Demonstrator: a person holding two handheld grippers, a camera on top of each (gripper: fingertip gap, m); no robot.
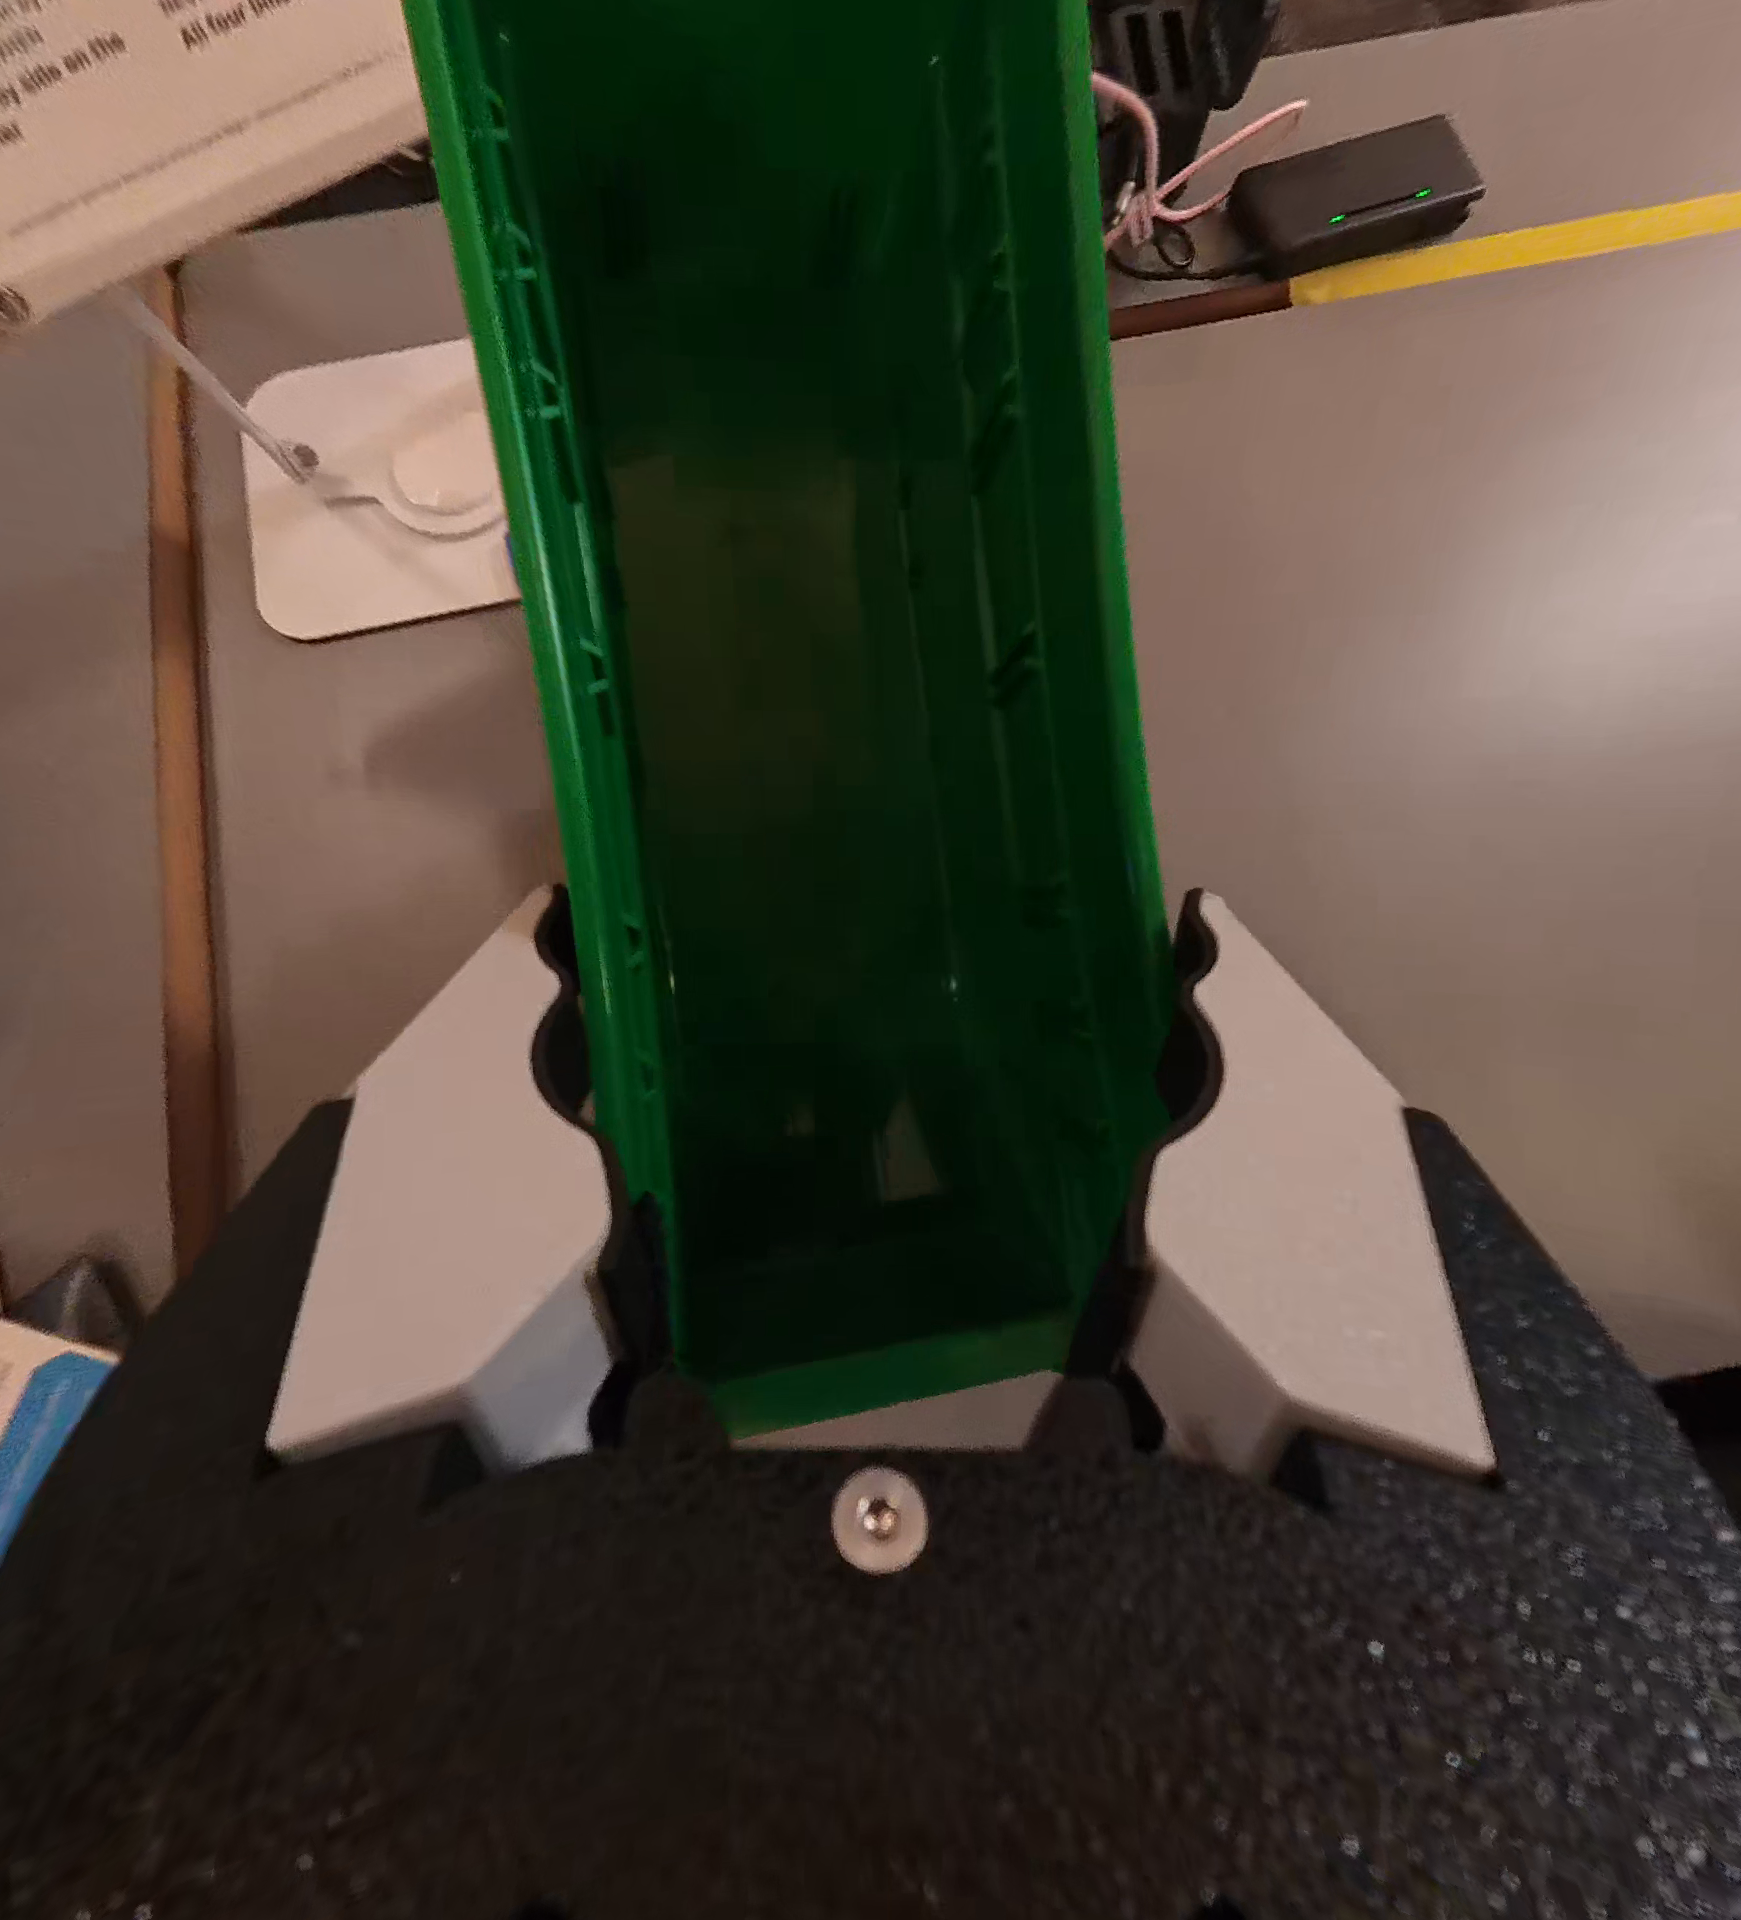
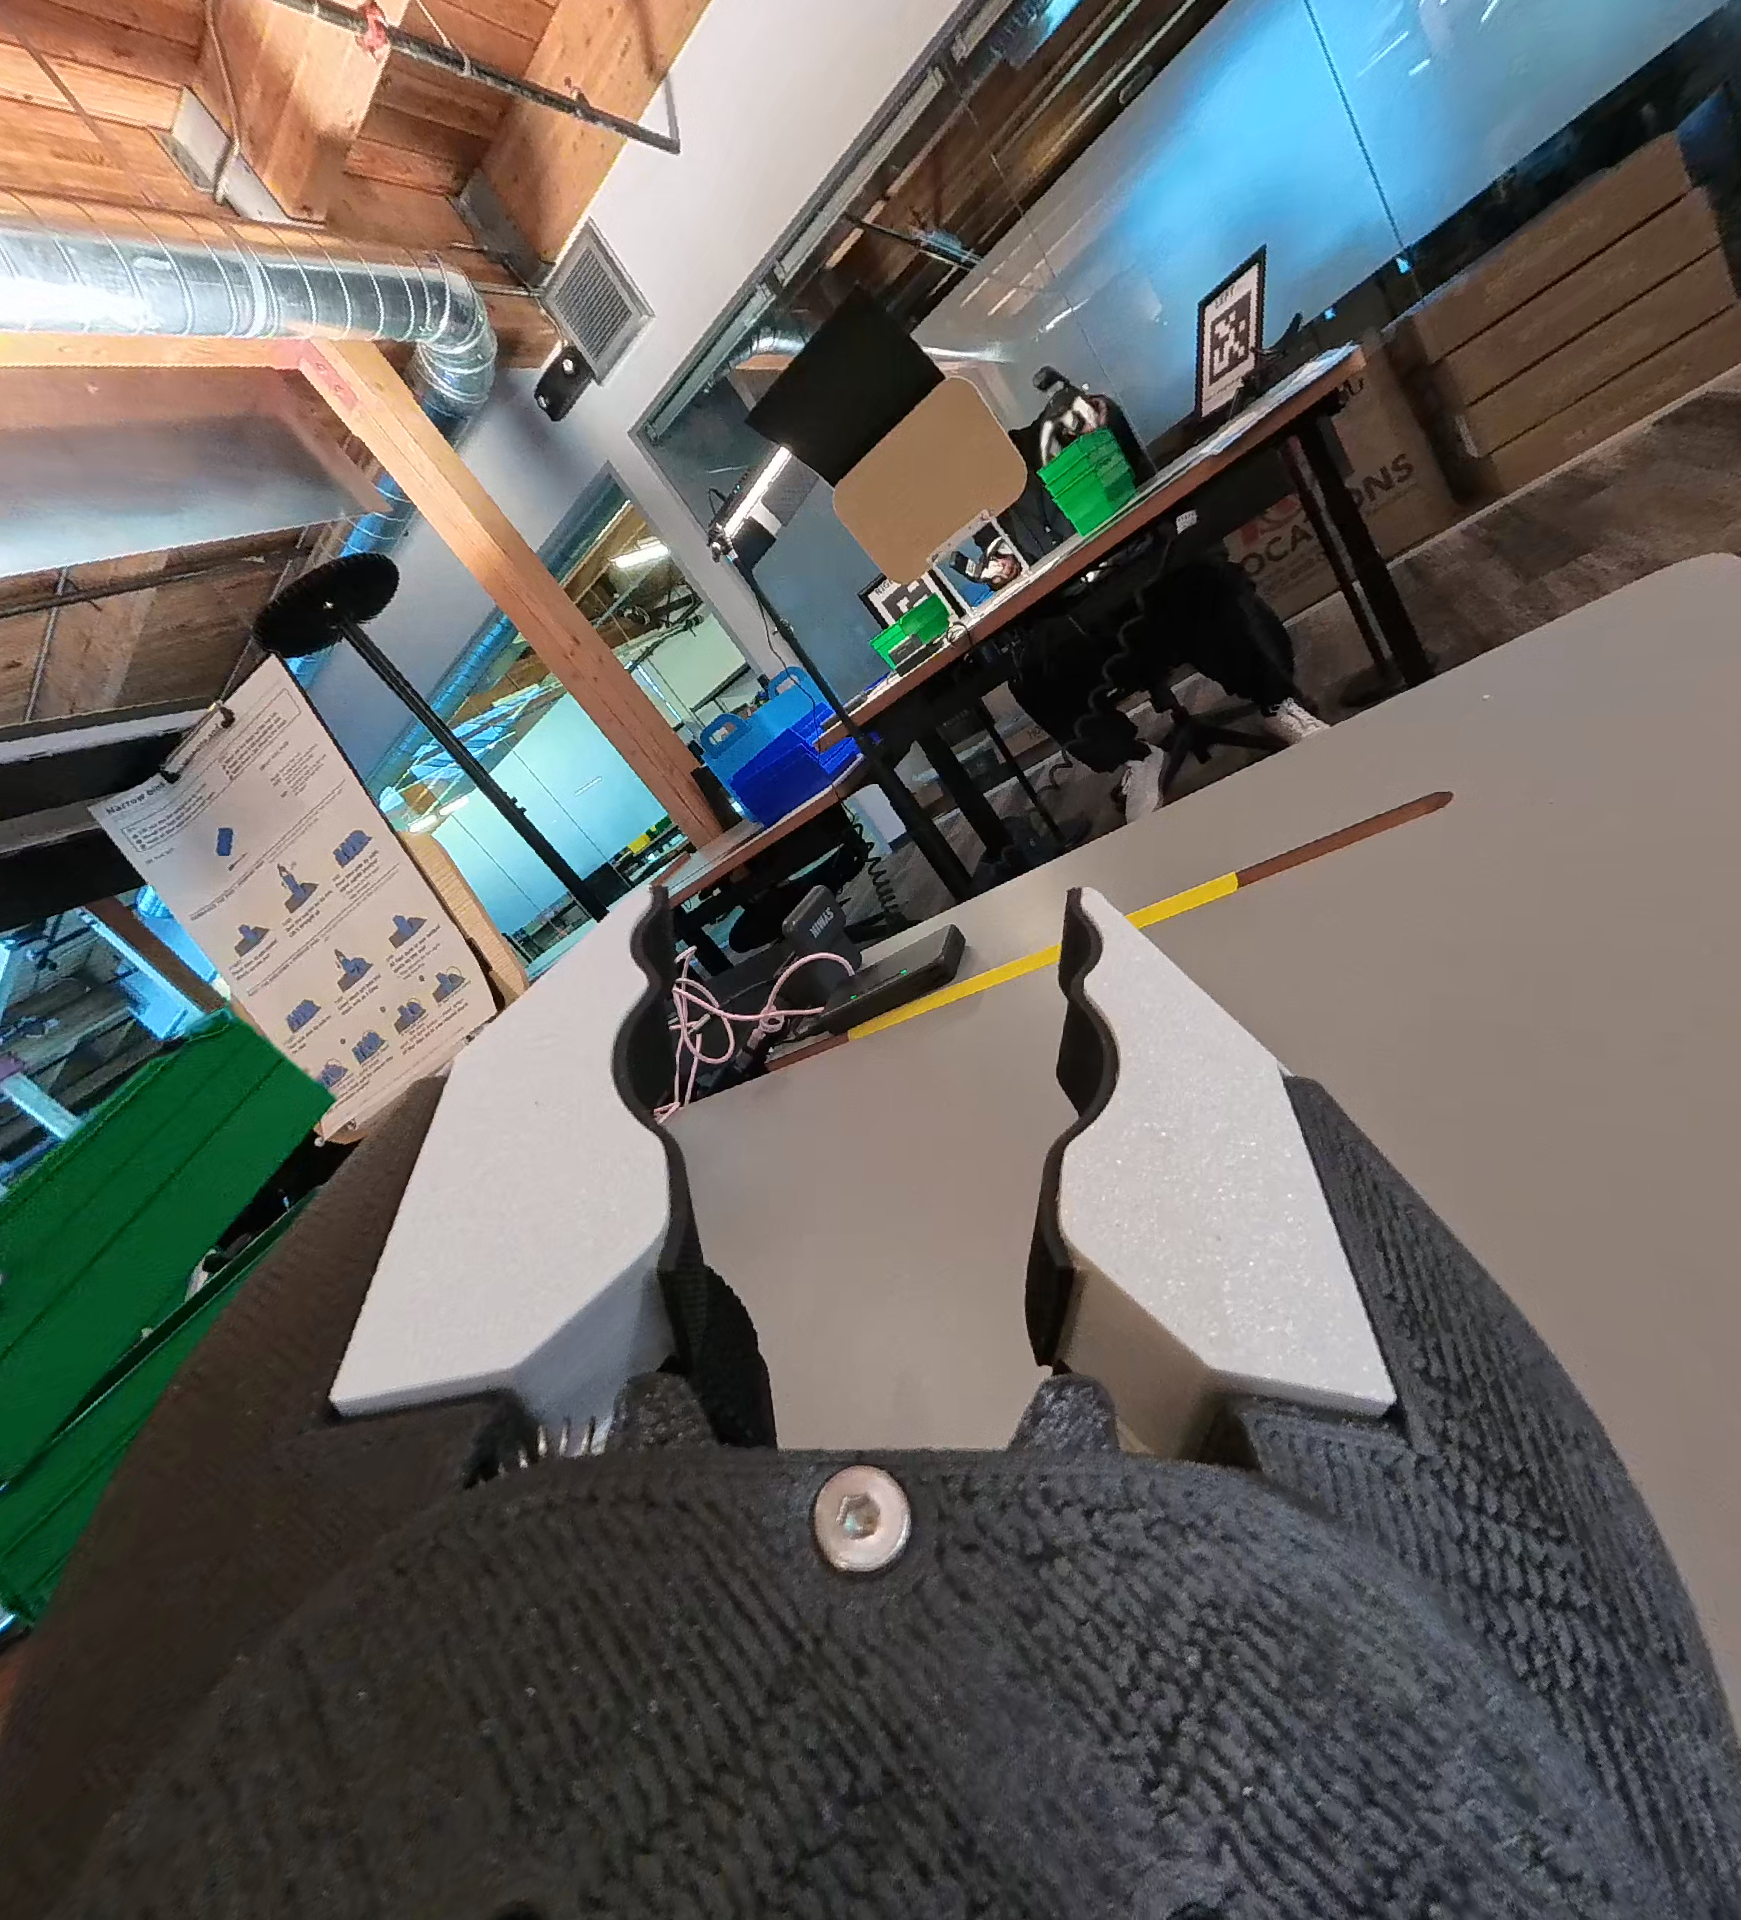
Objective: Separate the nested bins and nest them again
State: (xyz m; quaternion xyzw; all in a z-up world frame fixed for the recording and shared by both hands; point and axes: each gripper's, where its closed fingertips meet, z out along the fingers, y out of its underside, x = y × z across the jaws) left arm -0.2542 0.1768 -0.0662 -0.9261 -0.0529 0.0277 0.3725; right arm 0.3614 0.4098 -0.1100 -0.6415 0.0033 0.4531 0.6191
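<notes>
Bin (image 1: 824,665), green, narrow, likely light stiff plastic, is sitting lengthwise between the left gripper (image 1: 871,997) fingers, which are clamping its side walls; right gripper (image 2: 861,1023) is gaping empty above the table (image 2: 1468,935).

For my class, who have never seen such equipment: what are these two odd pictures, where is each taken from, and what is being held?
Each picture comes from a camera mounted on a hand-held gripper, looking forward along its two grey fingers. A person holds one in each hand; there is no robot arm.

In the left wrist view, the left gripper clamps a long green bin above a grey table.

In the right wrist view, the right gripper is open and empty. On the table lie a black device, a pink cord and yellow tape. Green bins show at the left.
</notes>
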